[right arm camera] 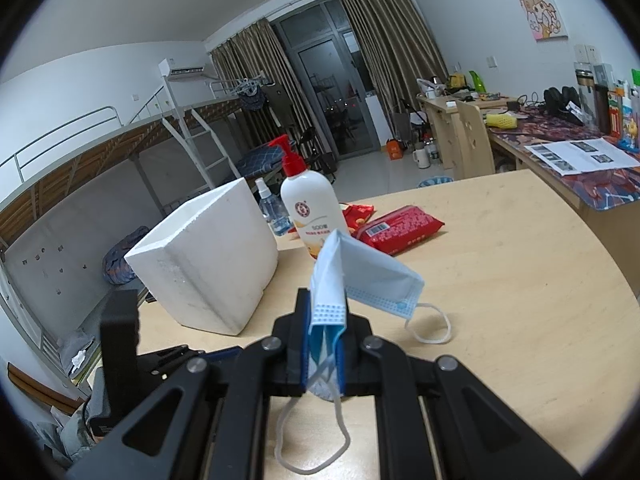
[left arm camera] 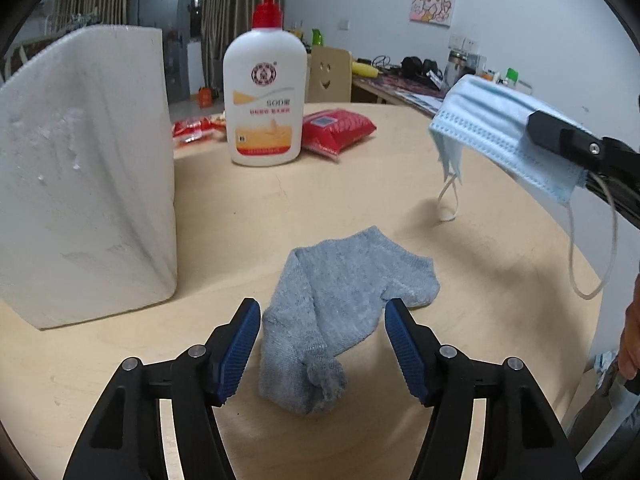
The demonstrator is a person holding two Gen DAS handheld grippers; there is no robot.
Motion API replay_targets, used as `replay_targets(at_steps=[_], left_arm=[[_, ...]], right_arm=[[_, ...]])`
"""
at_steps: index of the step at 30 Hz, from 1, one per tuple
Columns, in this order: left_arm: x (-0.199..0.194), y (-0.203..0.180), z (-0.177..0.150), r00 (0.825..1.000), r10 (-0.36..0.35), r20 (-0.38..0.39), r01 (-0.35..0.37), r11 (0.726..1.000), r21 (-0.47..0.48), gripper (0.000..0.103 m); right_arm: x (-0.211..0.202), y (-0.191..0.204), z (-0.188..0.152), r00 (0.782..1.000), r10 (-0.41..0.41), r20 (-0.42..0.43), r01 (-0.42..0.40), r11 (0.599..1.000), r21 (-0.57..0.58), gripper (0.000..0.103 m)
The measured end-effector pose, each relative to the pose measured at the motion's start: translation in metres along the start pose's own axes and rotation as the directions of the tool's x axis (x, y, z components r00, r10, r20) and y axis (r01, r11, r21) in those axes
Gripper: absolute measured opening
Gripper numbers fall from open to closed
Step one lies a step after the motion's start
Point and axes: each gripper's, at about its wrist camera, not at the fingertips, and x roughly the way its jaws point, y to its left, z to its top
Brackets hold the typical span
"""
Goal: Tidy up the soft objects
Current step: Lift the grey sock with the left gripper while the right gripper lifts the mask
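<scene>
Step in hand, likely: carrying face mask (right arm camera: 372, 276) toward foam box (right arm camera: 208, 264) at table's left edge. Right gripper (right arm camera: 325, 328) clenched on mask, lifted clear of table (right arm camera: 500, 300). Left gripper (left arm camera: 320, 344) spread wide, straddling sock (left arm camera: 340, 312) near table's front edge, nothing gripped. Next move probably calls for closing on sock. Count: one mask, one sock, one box.

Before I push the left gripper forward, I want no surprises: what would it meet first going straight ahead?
The grey sock. It lies on the table between the open left gripper fingers, so they would straddle it first. How high the gripper is above the table is unclear.
</scene>
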Motion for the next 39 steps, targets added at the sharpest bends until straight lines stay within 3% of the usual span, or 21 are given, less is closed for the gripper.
replay_targets(at_steps=[11,17,20,23,27,31,39], left_arm=[[0.013,0.001,-0.003,0.999,0.008,-0.050,-0.008,1.000,-0.005,0.066],[0.019,-0.005,-0.004,0.996,0.057,-0.065,-0.055,0.998,0.036,0.059],[0.020,-0.007,-0.005,0.996,0.071,-0.061,-0.068,0.997,0.046,0.046],[0.019,-0.008,-0.005,0.995,0.081,-0.055,-0.078,0.996,0.050,0.019],[0.018,-0.008,-0.005,0.996,0.077,-0.050,-0.074,0.996,0.052,0.011],[0.000,-0.015,-0.005,0.998,0.051,0.029,-0.053,0.996,0.077,0.011],[-0.062,-0.010,0.002,0.976,0.091,0.199,-0.102,0.994,0.045,0.011]], right_arm=[[-0.008,0.000,-0.003,1.000,-0.008,0.004,0.008,1.000,0.001,0.013],[-0.014,0.001,-0.007,1.000,-0.018,0.006,0.018,1.000,0.006,0.013],[-0.017,0.002,-0.008,1.000,-0.021,0.009,0.021,1.000,0.005,0.013],[-0.019,0.003,-0.009,1.000,-0.026,0.012,0.026,1.000,0.005,0.013],[-0.023,0.006,-0.010,0.999,-0.030,0.021,0.030,1.000,0.007,0.013],[-0.026,0.007,-0.013,0.999,-0.040,0.026,0.040,0.999,0.014,0.013],[-0.038,0.021,-0.013,0.998,-0.036,0.054,0.037,0.999,-0.006,0.013]])
